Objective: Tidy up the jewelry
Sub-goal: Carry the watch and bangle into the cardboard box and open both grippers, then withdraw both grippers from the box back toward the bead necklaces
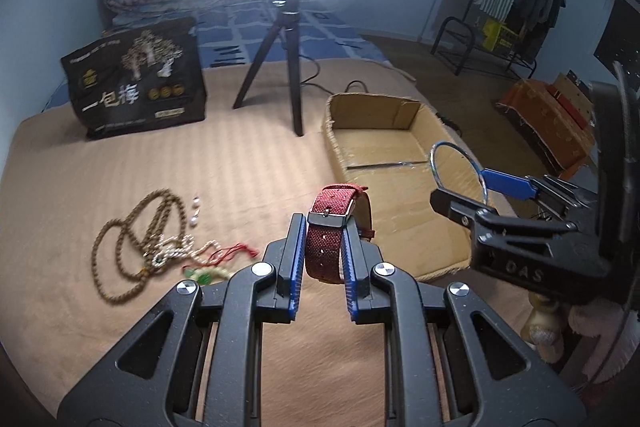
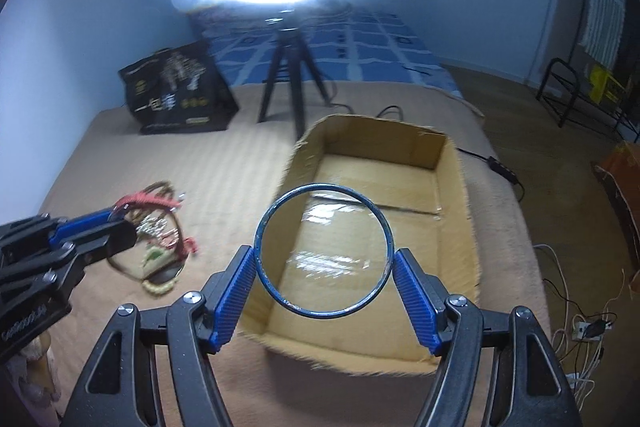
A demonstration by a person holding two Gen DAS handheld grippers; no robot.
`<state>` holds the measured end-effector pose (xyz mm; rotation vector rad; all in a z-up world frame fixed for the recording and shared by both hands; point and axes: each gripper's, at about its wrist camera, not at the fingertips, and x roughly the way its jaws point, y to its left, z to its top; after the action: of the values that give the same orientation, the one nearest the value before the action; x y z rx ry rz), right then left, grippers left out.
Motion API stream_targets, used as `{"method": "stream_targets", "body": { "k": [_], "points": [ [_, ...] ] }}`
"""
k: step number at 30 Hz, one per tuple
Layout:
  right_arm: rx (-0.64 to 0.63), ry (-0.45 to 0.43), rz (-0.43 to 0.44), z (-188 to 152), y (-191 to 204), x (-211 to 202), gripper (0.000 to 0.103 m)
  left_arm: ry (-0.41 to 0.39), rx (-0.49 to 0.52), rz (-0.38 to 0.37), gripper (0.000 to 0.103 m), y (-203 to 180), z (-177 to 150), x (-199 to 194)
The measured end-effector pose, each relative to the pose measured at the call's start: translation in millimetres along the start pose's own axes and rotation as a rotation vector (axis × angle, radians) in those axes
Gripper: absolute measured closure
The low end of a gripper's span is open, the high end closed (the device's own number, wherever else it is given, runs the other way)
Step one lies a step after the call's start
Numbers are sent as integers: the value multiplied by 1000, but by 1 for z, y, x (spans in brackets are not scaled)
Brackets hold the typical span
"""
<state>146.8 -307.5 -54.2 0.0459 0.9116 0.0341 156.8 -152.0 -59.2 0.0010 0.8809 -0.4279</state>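
Over the tan blanket on the bed [image 1: 248, 163], both tools are carrying pieces toward the cardboard box [image 2: 456, 171]. The left hand-held gripper [image 1: 323, 235] is pinching a red woven watch strap [image 1: 326, 247] across its width, jaws nearly closed, buckle end sticking up past the pads and the tail hanging below; the strap is looking light, floppy and grippy, so a pinch near the buckle seems the most stable hold (loose ends will likely swing). The right hand-held gripper [image 2: 323, 259] is holding a thin blue bangle [image 2: 323, 251] across its diameter, jaws spread wide with one pad on each side of the ring, which is hovering above the box floor. I'd judge the bangle stiff, light and slick, so a hard squeeze could make it pop out sideways; an easy release low in the box looks safest. Left of the box, a pile is lying on the blanket: brown bead necklace [image 1: 132, 227], a pale bead strand with red cord [image 1: 208, 251] and small white earrings [image 1: 195, 213], all soft, tangle-prone and best lifted by a bunched section. Nothing is lying in the box yet.
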Motion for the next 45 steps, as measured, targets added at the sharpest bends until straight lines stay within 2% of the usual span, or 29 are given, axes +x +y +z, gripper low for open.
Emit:
{"method": "stream_targets", "body": {
  "k": [11, 29, 30, 32, 33, 34, 45],
  "points": [
    [103, 6, -8, 15, -49, 15, 31, 5, 25, -34, 87, -36, 14, 23],
    [142, 34, -3, 17, -65, 32, 30, 64, 13, -40, 87, -50, 10, 51],
    [143, 37, -8, 17, -65, 32, 30, 68, 12, -41, 86, -50, 10, 52],
    [146, 35, -15, 17, -65, 31, 25, 73, 9, -41, 66, -49, 10, 53],
    [148, 31, -17, 16, -65, 30, 21, 65, 7, -40, 48, -48, 10, 52],
    [151, 25, -20, 17, -66, 29, 19, 54, 7, -42, 42, -48, 10, 51],
    [170, 0, -37, 19, -69, 22, 14, 28, 26, -15, 42, -43, 11, 39]
  ]
}}
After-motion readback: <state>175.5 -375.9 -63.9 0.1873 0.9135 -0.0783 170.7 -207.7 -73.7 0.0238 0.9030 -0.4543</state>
